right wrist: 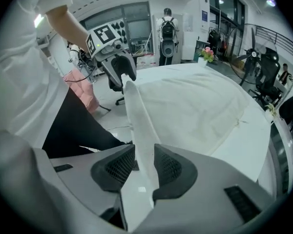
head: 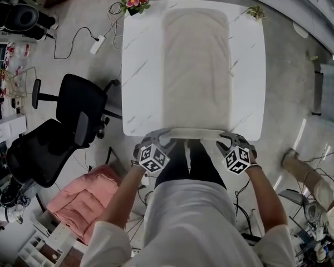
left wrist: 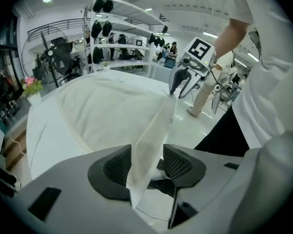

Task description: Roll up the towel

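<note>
A beige towel (head: pixel 197 65) lies flat along the white marble table (head: pixel 139 65). Its near edge is lifted into a narrow strip (left wrist: pixel 158 123) that spans between my two grippers at the table's front edge. My left gripper (head: pixel 166 133) stands at the strip's left end. In the left gripper view the strip passes between the jaws (left wrist: pixel 147 152), resting against one pad with a gap to the other. My right gripper (head: pixel 229 138) stands at the right end. There the strip (right wrist: pixel 139 126) likewise runs through spread jaws (right wrist: pixel 144 155), with a gap beside one pad.
A pot of pink flowers (head: pixel 134 3) sits at the table's far left corner, a small plant (head: pixel 255 11) at the far right. Black office chairs (head: pixel 78 107) and a pink cloth (head: pixel 86 199) are on the floor to the left. The person stands against the near edge.
</note>
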`<state>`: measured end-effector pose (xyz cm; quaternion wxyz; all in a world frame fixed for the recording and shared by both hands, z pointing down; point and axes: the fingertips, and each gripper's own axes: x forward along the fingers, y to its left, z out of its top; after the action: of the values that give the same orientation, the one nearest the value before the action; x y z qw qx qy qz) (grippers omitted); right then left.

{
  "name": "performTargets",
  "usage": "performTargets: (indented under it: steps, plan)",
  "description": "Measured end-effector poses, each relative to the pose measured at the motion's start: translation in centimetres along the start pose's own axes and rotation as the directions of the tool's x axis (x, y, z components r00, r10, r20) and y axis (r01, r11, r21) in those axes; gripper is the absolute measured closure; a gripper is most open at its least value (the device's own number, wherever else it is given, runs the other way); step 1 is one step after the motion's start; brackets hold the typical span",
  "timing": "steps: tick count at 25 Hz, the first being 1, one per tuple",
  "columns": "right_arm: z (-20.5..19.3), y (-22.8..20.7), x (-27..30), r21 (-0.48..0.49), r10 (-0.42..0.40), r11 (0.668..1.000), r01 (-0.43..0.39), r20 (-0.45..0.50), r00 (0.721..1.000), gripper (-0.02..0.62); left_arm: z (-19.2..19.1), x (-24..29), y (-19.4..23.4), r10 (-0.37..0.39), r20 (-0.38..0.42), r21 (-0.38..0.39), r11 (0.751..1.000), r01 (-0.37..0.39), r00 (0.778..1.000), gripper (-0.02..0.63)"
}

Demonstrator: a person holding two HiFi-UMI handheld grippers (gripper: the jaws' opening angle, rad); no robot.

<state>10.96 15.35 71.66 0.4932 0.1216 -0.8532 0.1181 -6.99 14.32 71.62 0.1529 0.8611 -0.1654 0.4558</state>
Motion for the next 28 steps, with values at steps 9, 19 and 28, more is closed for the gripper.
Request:
performTargets:
  steps: [9, 19, 28]
  plan:
    - [-2.5, 0.0, 1.7, -0.069, -0.054, 0.996, 0.050, -0.054, 0.997, 0.454, -2.7, 2.5, -0.9, 0.099, -0.094, 0.181, 0.980, -0.081, 0.991, 0.430]
    - [-3.5, -0.6, 3.4, -0.156, -0.109, 0.983, 0.097, -0.070, 0.992, 0.454, -3.9, 3.5, 0.0, 0.097, -0.111, 0.212, 0.975, -0.072, 0.989, 0.487]
    - [-4.0, 1.2, 3.3, -0.132, -0.089, 0.988, 0.078, -0.086, 0.992, 0.568, -5.0, 2.9, -1.3, 0.064, -0.126, 0.182, 0.983, -0.040, 0.990, 0.572]
